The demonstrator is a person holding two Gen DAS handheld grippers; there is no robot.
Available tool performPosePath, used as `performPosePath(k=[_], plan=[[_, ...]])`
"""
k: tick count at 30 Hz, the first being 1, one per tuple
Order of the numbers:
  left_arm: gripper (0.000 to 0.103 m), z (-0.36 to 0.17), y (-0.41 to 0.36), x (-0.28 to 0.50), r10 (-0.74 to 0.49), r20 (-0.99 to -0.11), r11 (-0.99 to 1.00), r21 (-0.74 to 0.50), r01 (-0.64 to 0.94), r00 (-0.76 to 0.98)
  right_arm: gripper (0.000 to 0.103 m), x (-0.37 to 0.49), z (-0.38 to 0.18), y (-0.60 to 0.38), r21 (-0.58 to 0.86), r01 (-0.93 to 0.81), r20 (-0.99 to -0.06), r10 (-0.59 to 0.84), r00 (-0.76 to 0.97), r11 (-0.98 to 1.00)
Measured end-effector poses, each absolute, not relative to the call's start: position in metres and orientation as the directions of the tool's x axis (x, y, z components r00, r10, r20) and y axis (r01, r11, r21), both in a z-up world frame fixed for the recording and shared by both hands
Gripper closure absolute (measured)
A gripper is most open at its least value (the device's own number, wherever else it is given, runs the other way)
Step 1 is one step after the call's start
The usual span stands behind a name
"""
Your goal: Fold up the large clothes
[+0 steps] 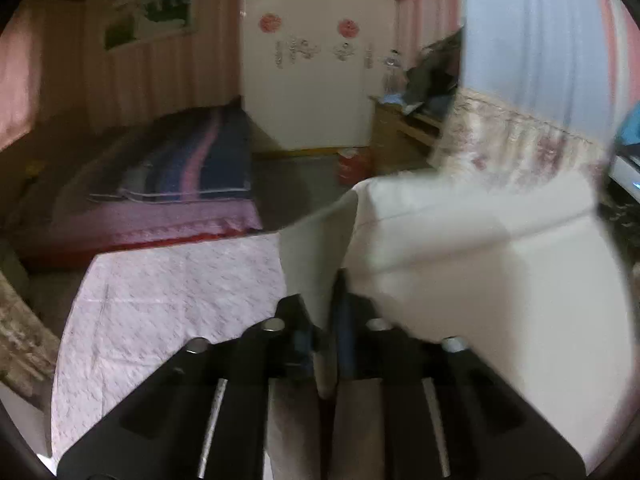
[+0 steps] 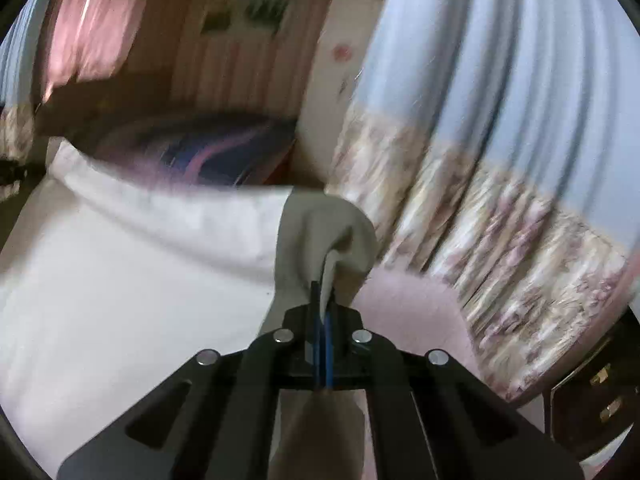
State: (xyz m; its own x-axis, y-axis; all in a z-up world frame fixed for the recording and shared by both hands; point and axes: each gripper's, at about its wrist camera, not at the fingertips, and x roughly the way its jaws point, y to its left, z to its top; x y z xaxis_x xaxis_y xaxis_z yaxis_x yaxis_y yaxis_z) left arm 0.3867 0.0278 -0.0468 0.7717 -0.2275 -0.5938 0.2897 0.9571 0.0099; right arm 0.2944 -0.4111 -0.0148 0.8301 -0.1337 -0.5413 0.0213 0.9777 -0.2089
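The bed (image 1: pixel 168 300), under a pale pink quilted cover, carries the garment (image 1: pixel 480 272), a large off-white cloth that spreads over the bed's right part in the left wrist view and fills the left half of the right wrist view. Its far edge rises in a soft ridge, so part of it hangs lifted between the two tools and the rest lies on the cover. A blue curtain (image 2: pixel 500 80) with a floral band hangs close on the right, near the lifted cloth.

The cloth looks light, limp and thin. It drapes and bunches at once, will not keep any shape by itself, and is likely to sag in the middle when raised. It seems neither fragile nor slippery, but a thin pinch could slide out under a sharp tug.

The left gripper (image 1: pixel 334 304) is nearly closed, with a fold of the garment's edge pinched between its jaws. The right gripper (image 2: pixel 324 300) is fully closed on a bunched corner, which puffs up above the tips.

Edges and corners are the best places to hold, well apart and level, to keep the cloth taut.
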Motion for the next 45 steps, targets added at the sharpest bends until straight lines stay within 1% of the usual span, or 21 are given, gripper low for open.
performPosePath(k=[3, 5, 6, 7, 8, 9, 14, 21, 22, 23, 24, 25, 26, 28, 32, 36, 39, 41, 42, 43, 45], plan=[[0.082, -0.104, 0.027, 0.437, -0.065, -0.79, 0.976, 0.077, 0.204, 0.61, 0.098, 0.327, -0.058, -0.44, -0.116, 0.052, -0.722, -0.121, 0.682, 0.992], [0.073, -0.117, 0.032, 0.442, -0.053, -0.815, 0.979, 0.072, 0.192, 0.577, 0.082, 0.331, -0.073, -0.45, -0.106, 0.052, -0.787, -0.115, 0.607, 0.993], [0.067, -0.112, 0.036, 0.436, -0.046, -0.798, 0.979, 0.082, 0.184, 0.601, 0.068, 0.324, -0.07, -0.452, -0.103, 0.057, -0.784, -0.116, 0.61, 0.993], [0.045, -0.104, 0.041, 0.429, -0.026, -0.779, 0.982, 0.099, 0.163, 0.627, 0.047, 0.312, -0.06, -0.454, -0.092, 0.048, -0.766, -0.102, 0.635, 0.995], [0.02, -0.095, 0.046, 0.421, -0.018, -0.76, 0.984, 0.103, 0.147, 0.65, 0.039, 0.302, -0.049, -0.454, -0.093, 0.043, -0.743, -0.098, 0.662, 0.995], [0.012, -0.087, 0.052, 0.414, -0.017, -0.744, 0.985, 0.102, 0.139, 0.668, 0.03, 0.286, -0.037, -0.453, -0.105, 0.045, -0.711, -0.107, 0.695, 0.993], [0.006, -0.065, 0.069, 0.357, -0.037, -0.738, 0.984, 0.093, 0.155, 0.674, 0.022, 0.228, -0.021, -0.447, -0.067, 0.036, -0.679, -0.072, 0.731, 0.997], [0.003, -0.091, 0.083, 0.253, -0.167, -0.754, 0.981, -0.062, 0.185, 0.635, 0.021, 0.168, -0.061, -0.451, 0.017, 0.08, -0.72, -0.043, 0.692, 0.997], [0.005, -0.098, 0.082, 0.247, -0.178, -0.759, 0.979, -0.073, 0.189, 0.627, 0.021, 0.165, -0.07, -0.45, 0.032, 0.089, -0.738, -0.037, 0.673, 0.996], [0.02, -0.105, 0.081, 0.244, -0.196, -0.766, 0.975, -0.085, 0.206, 0.612, 0.021, 0.164, -0.08, -0.451, 0.07, 0.093, -0.756, -0.009, 0.655, 0.993], [0.034, -0.115, 0.078, 0.242, -0.231, -0.78, 0.966, -0.111, 0.234, 0.582, 0.033, 0.166, -0.09, -0.452, 0.13, 0.089, -0.773, 0.045, 0.632, 0.988], [0.063, -0.125, 0.076, 0.242, -0.278, -0.799, 0.953, -0.16, 0.257, 0.534, 0.078, 0.169, -0.098, -0.452, 0.193, 0.067, -0.779, 0.111, 0.617, 0.979], [0.069, -0.129, 0.074, 0.241, -0.291, -0.803, 0.949, -0.176, 0.26, 0.52, 0.083, 0.171, -0.102, -0.448, 0.232, 0.056, -0.778, 0.151, 0.61, 0.971], [0.081, -0.123, 0.064, 0.232, -0.221, -0.787, 0.964, -0.086, 0.252, 0.576, 0.094, 0.171, -0.093, -0.428, 0.095, 0.036, -0.754, 0.048, 0.655, 0.995], [0.087, -0.109, 0.064, 0.211, -0.13, -0.775, 0.977, 0.004, 0.211, 0.618, 0.097, 0.152, -0.052, -0.407, -0.101, 0.014, -0.65, -0.077, 0.756, 0.995], [0.086, -0.135, 0.057, 0.21, -0.11, -0.805, 0.972, 0.036, 0.233, 0.583, 0.094, 0.162, -0.106, -0.414, -0.118, -0.015, -0.764, -0.081, 0.64, 0.993], [0.078, -0.131, 0.064, 0.209, -0.109, -0.789, 0.981, 0.013, 0.194, 0.605, 0.088, 0.156, -0.104, -0.421, -0.06, 0.018, -0.75, -0.057, 0.659, 0.998], [0.047, -0.119, 0.069, 0.206, -0.057, -0.77, 0.988, 0.048, 0.147, 0.636, 0.071, 0.147, -0.086, -0.427, -0.04, 0.039, -0.726, -0.055, 0.686, 0.998], [0.035, -0.106, 0.074, 0.201, 0.0, -0.746, 0.992, 0.086, 0.096, 0.665, 0.052, 0.14, -0.073, -0.429, -0.033, 0.05, -0.705, -0.059, 0.707, 0.998], [0.012, -0.097, 0.076, 0.197, 0.029, -0.726, 0.993, 0.102, 0.066, 0.687, 0.032, 0.133, -0.063, -0.429, -0.029, 0.054, -0.679, -0.06, 0.732, 0.998], [0.003, -0.073, 0.08, 0.186, 0.059, -0.675, 0.994, 0.108, 0.02, 0.735, 0.029, 0.12, -0.044, -0.419, -0.016, 0.049, -0.621, -0.048, 0.782, 0.999]])
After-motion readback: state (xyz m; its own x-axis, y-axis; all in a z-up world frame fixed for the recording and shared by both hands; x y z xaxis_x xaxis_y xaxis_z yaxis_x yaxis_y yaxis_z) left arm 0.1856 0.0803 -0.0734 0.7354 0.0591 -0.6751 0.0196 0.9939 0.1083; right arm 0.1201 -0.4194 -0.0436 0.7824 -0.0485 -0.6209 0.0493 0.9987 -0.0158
